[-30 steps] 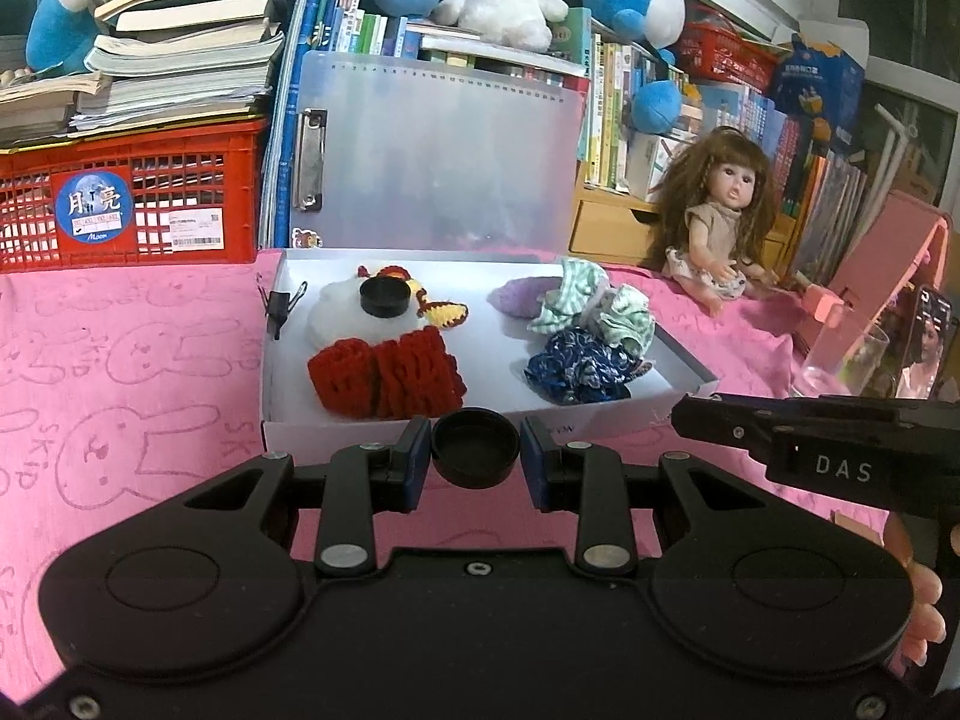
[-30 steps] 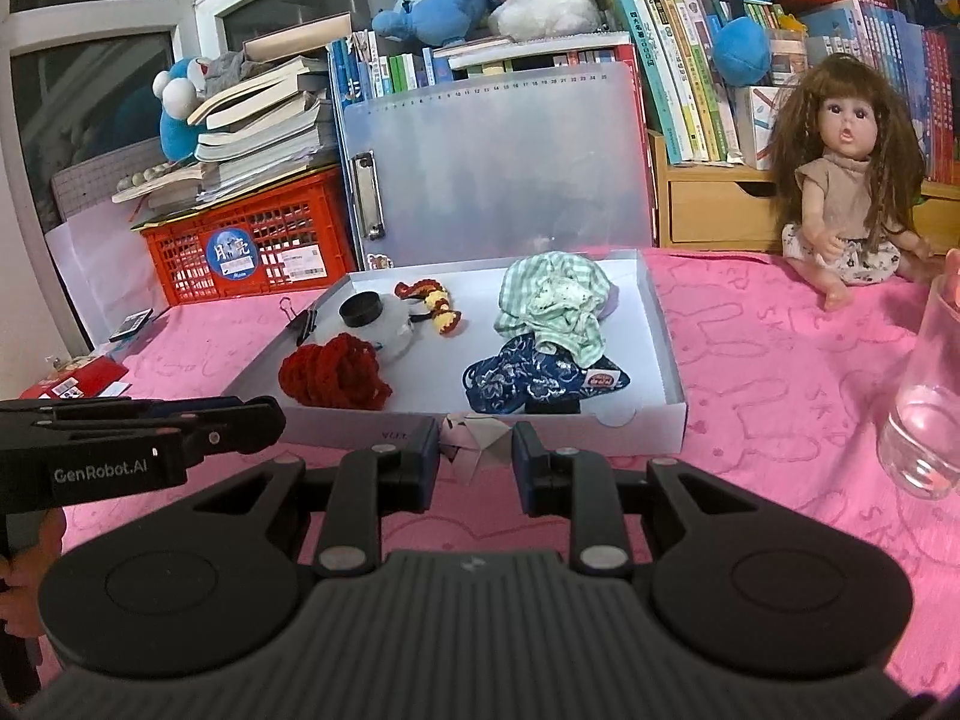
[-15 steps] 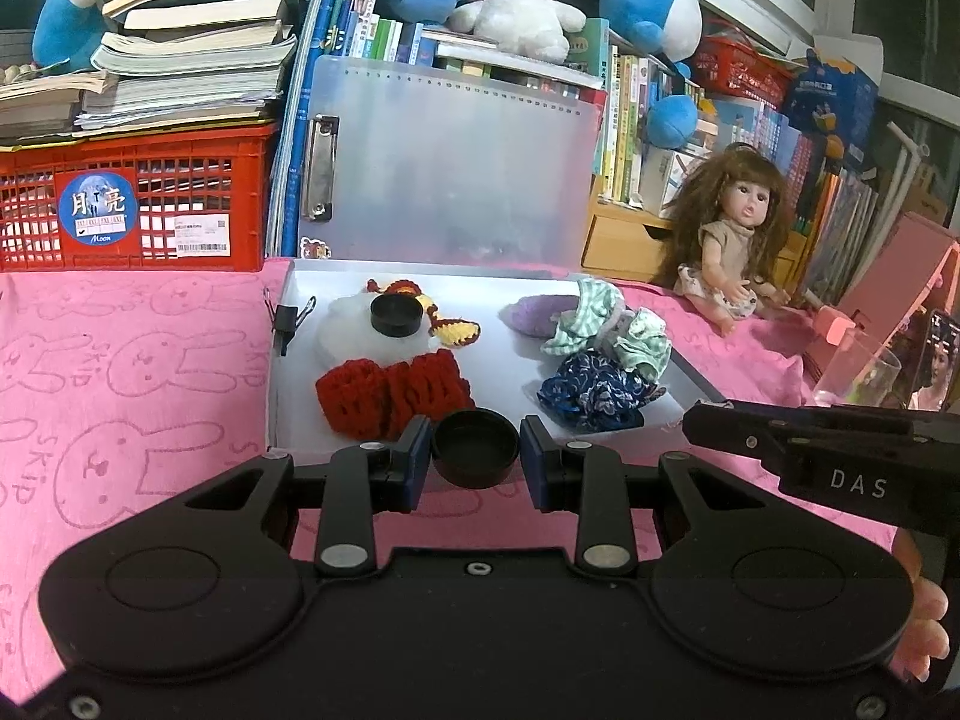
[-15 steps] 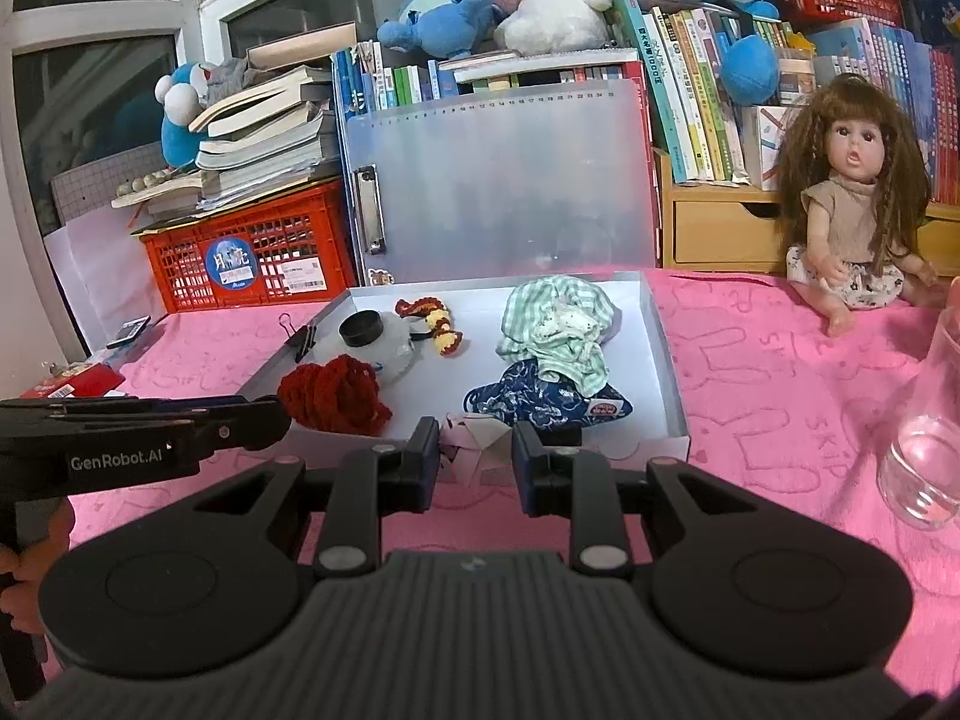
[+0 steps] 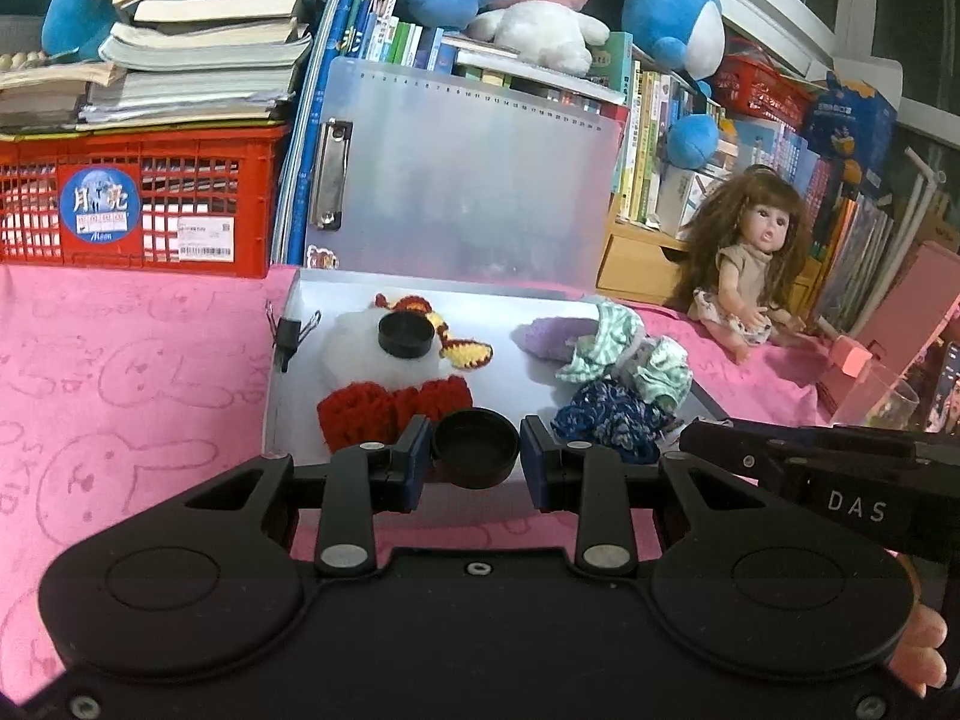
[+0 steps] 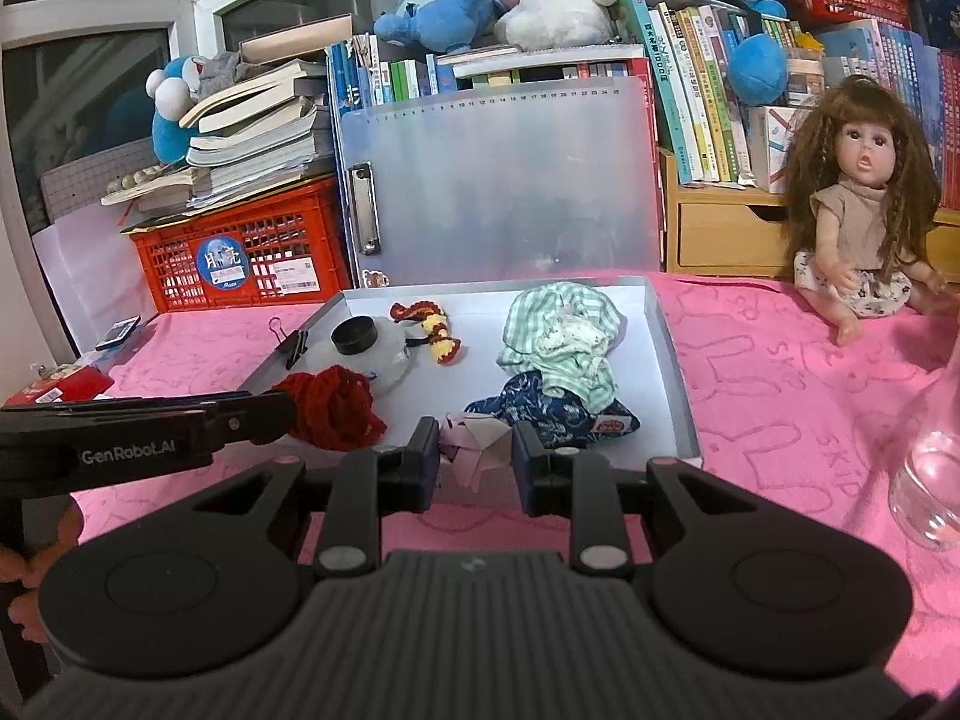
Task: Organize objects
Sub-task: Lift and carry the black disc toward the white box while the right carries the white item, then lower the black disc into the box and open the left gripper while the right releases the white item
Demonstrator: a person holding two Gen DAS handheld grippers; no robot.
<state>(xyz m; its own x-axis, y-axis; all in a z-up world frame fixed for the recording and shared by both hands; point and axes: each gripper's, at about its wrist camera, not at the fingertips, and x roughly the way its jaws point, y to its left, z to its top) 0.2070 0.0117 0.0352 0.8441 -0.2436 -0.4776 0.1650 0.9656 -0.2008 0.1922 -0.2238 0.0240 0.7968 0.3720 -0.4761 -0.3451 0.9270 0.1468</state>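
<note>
Left claw (image 5: 476,457) is clamped on a round black cap (image 5: 476,447); right claw (image 6: 474,457) is pinched on a crumpled pink paper scrap (image 6: 474,450). We hold both just short of the white tray (image 6: 672,384), near its six o'clock edge.

Risks, as we judge them:
- The cap is hard, smooth plastic, gripped only at its rim; a tilt could pop it free and send it rolling across the pink towel-covered surface (image 5: 120,360).
- The paper is thin and limp, so it may tear or cling on release.
- The clear glass (image 6: 930,480) at three o'clock could be knocked.

Tray contents are soft: red crochet piece (image 5: 390,414), green striped cloth (image 6: 564,336), navy cloth (image 6: 540,411).
</note>
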